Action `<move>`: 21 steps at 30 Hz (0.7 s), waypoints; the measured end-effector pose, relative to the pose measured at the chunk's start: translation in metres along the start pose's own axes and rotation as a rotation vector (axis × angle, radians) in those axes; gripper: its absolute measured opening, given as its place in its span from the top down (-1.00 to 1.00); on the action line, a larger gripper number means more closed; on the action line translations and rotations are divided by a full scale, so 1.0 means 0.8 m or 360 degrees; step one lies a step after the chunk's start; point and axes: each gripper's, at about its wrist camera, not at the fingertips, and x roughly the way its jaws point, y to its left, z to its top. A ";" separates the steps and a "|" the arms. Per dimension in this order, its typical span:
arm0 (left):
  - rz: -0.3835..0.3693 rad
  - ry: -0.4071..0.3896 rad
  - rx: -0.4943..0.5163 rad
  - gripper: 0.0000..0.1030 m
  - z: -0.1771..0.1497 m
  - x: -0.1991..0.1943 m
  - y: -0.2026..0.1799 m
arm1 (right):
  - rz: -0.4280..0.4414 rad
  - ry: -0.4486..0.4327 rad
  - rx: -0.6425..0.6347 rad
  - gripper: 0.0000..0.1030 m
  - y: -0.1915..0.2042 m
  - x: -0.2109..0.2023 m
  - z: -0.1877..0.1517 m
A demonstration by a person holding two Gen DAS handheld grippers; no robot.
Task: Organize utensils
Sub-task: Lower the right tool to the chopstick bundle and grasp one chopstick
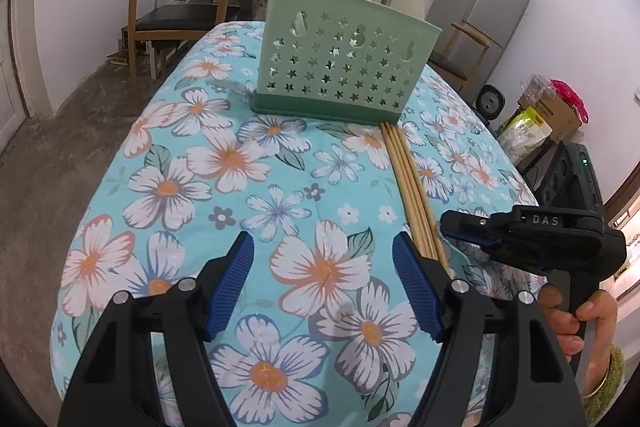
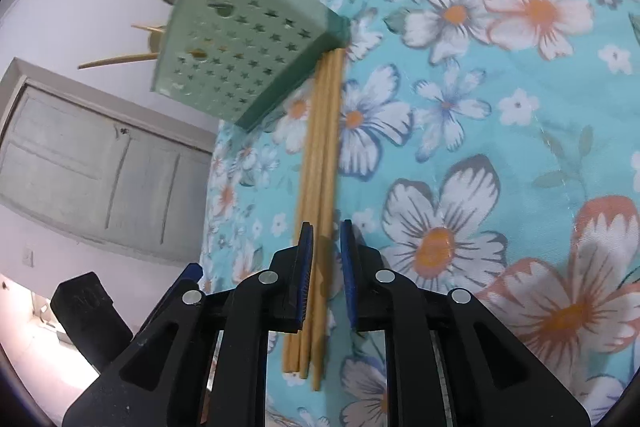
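A green perforated utensil basket [image 1: 340, 61] stands on the floral tablecloth [image 1: 224, 163], with wooden utensils and pale spoons sticking up from it. Several wooden chopsticks [image 1: 408, 187] lie side by side on the cloth, one end touching the basket's base. My left gripper [image 1: 323, 259] is open and empty above the cloth, left of the chopsticks. In the right wrist view the basket [image 2: 240, 55] is ahead and my right gripper [image 2: 326, 239] straddles the chopsticks [image 2: 320, 163], jaws narrow but with gaps around the sticks. It also shows in the left wrist view [image 1: 460, 223].
Two wooden chairs [image 1: 180, 7] and a cluttered table stand beyond the far edge. A grey fridge [image 1: 484, 3] is at the back right, with boxes and bags [image 1: 536, 123] on the floor. A door [image 2: 92, 163] is to the left in the right wrist view.
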 end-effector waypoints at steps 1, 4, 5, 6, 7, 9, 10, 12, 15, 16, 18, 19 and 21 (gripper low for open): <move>-0.0004 0.0006 0.0002 -0.35 -0.001 0.002 -0.001 | 0.0006 0.0008 -0.0008 0.70 0.001 0.002 0.000; -0.0018 0.0031 0.0015 -0.35 -0.002 0.006 -0.007 | 0.0007 0.0019 -0.0024 0.70 0.001 0.011 0.001; -0.0021 0.0033 0.0019 -0.35 -0.002 0.006 -0.009 | 0.0010 0.0021 -0.0017 0.70 0.001 0.015 0.002; -0.0021 0.0032 0.0024 -0.35 -0.002 0.005 -0.011 | 0.0017 0.0020 -0.0008 0.77 -0.001 0.018 0.003; -0.0019 0.0030 0.0025 -0.35 -0.002 0.004 -0.012 | 0.0025 0.0021 0.0002 0.85 -0.003 0.020 0.004; -0.0018 0.0026 0.0019 -0.35 -0.003 0.002 -0.012 | 0.0075 0.0031 0.0040 0.89 -0.010 0.023 0.005; -0.0018 0.0025 0.0013 -0.35 -0.003 0.002 -0.011 | 0.0088 0.0032 0.0051 0.91 -0.010 0.026 0.005; -0.0027 0.0029 -0.0006 -0.35 -0.003 0.003 -0.009 | 0.0117 0.0027 0.0082 0.92 -0.016 0.020 0.005; -0.0051 0.0080 -0.0041 -0.35 -0.003 0.012 -0.009 | 0.0129 -0.0007 0.0108 0.92 -0.027 0.003 0.003; -0.0070 0.0093 -0.0050 -0.35 -0.002 0.014 -0.009 | 0.0123 -0.0019 0.0111 0.92 -0.032 -0.003 0.002; -0.0109 0.0103 -0.0055 -0.34 -0.001 0.017 -0.011 | 0.0093 -0.0039 0.0110 0.92 -0.038 -0.015 -0.003; -0.0125 0.0107 -0.0058 -0.34 0.000 0.018 -0.012 | 0.0076 -0.0049 0.0112 0.93 -0.042 -0.021 -0.005; -0.0190 0.0153 -0.0094 -0.23 0.001 0.028 -0.013 | 0.0043 -0.0075 0.0102 0.92 -0.047 -0.034 -0.011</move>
